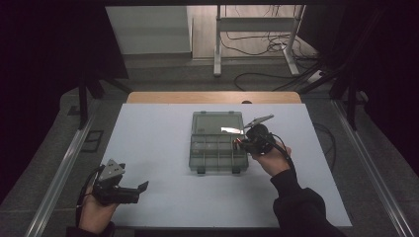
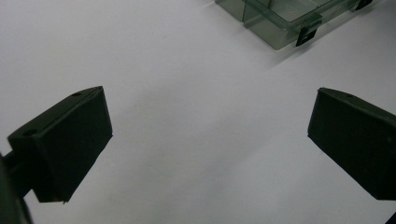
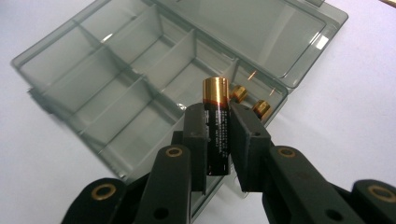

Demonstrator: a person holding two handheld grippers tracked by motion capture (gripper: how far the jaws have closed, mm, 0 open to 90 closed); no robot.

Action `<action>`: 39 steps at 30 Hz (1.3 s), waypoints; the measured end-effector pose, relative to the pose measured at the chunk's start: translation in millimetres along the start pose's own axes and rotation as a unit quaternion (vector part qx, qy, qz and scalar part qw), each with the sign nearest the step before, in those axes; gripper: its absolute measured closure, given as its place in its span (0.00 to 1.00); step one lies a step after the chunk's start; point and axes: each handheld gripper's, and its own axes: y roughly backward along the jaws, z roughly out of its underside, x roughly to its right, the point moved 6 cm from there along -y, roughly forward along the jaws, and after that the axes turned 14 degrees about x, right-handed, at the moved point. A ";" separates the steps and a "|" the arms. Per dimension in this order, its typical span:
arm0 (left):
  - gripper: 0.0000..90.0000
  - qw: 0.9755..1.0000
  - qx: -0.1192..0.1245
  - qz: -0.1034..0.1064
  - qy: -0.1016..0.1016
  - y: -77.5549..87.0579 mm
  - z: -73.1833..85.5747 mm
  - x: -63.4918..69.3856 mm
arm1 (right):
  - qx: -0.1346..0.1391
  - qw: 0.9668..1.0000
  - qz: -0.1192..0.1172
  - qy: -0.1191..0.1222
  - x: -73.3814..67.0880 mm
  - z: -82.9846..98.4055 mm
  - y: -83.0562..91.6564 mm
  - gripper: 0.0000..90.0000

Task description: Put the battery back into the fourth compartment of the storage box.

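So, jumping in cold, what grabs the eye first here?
The black-and-copper cylindrical battery clamped upright in the right tongs, poised over the open smoky clear plastic compartment box at mid-table. Two more batteries already lie in one end compartment, and the left tongs gape empty over bare white tabletop.

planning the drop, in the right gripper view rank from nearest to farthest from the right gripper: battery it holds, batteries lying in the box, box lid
1. Black and copper-topped battery, clamped upright in the right gripper.
2. Two copper-ended batteries lying in the end compartment just beyond it.
3. Open lid of the clear grey plastic organiser box, farthest, at top.
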 end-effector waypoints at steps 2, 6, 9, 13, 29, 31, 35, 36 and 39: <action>0.00 1.000 0.000 0.000 0.000 0.0 0.0 0.0 | 0.000 1.000 0.001 -0.002 0.9 -0.1 -2.2 0.85; 0.00 1.000 0.000 0.000 0.000 0.0 0.0 0.0 | -0.009 1.000 0.012 -0.008 5.2 0.4 -13.7 0.85; 0.00 1.000 0.001 0.000 0.001 0.1 0.0 -0.1 | -0.011 1.000 0.025 -0.006 8.9 -0.6 -20.4 0.85; 0.00 1.000 0.001 0.001 0.001 0.1 0.1 -0.1 | -0.016 0.999 0.035 -0.005 12.6 -0.6 -28.9 0.85; 0.00 1.000 0.001 0.001 0.002 0.4 0.1 -0.1 | -0.008 0.999 0.047 -0.005 16.8 0.5 -39.3 0.79; 0.00 1.000 0.001 0.002 0.002 0.5 0.1 -0.1 | -0.003 0.999 0.045 -0.008 16.8 -0.6 -36.1 0.76; 0.00 1.000 0.001 0.001 0.002 0.7 0.0 0.0 | 0.004 0.999 0.035 -0.002 14.5 -1.6 -28.7 0.70; 0.00 1.000 0.001 0.002 0.002 0.7 0.0 0.0 | 0.006 1.000 0.030 -0.001 13.2 -1.8 -27.0 0.68; 0.00 1.000 0.001 0.002 0.002 0.7 0.0 0.1 | 0.010 1.000 0.018 0.003 9.7 -1.9 -22.2 0.61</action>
